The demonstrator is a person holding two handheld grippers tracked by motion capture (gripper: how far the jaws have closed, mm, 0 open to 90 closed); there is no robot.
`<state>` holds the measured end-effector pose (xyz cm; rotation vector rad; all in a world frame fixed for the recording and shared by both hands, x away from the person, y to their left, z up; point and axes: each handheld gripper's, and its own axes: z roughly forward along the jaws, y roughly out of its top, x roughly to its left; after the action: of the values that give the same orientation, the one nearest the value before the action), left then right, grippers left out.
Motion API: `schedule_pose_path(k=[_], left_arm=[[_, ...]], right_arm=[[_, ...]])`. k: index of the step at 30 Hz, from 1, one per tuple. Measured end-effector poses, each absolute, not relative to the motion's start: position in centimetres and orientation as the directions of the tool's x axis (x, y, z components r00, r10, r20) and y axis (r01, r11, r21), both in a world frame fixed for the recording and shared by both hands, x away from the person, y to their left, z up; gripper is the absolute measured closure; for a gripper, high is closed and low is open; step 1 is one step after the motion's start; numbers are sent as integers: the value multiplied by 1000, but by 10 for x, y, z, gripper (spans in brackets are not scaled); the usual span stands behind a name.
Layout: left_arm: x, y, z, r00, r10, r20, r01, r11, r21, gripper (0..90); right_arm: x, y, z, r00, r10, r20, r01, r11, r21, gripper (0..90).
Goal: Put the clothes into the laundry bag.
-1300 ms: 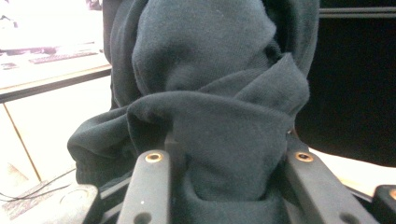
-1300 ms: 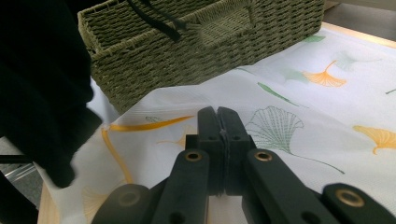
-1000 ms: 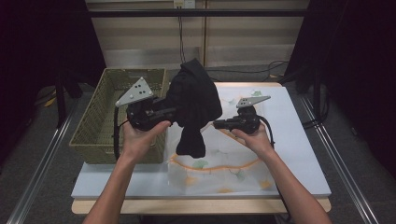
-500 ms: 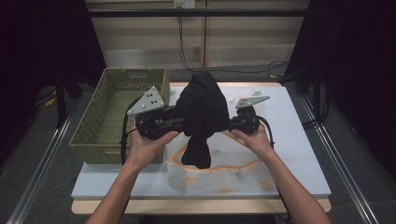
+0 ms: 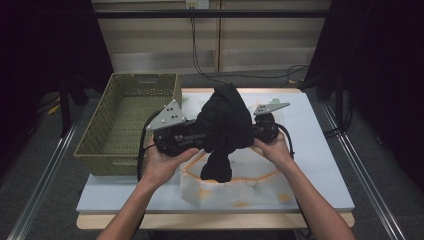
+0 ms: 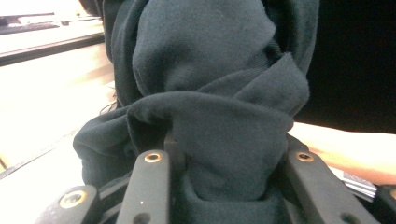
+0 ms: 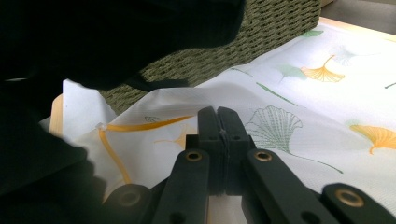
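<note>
Rightward-shifted left tongs (image 6: 224, 186) clamp bunched soft dark garment (image 5: 225, 125); right tongs (image 7: 218, 135) seemingly pressed together.

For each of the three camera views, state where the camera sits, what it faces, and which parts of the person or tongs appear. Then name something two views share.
High view: above the person's side, looking forward and down on the table; both forearms, hands and tongs show.
Left gripper view: on the left tongs, facing the dark garment bunched between its jaws.
Right gripper view: on the right tongs, jaws together on a thin fold of white ginkgo-print cloth, wicker basket behind.
Shared: garment, left and high views.
</note>
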<state>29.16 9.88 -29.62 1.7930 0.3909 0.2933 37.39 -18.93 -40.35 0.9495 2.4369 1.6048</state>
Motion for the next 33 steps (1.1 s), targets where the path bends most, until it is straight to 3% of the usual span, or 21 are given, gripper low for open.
schedule_pose_path(k=[24,33], left_arm=[[296,88,-355,910,414,1,153,-339,928,644],[298,83,-363,932,361,-18,153,-349,925,641]], right_arm=[[375,-187,-408,-799,529,284,481,280,831,897],[377,-190,-407,-796,533,287,481,271,834,896]])
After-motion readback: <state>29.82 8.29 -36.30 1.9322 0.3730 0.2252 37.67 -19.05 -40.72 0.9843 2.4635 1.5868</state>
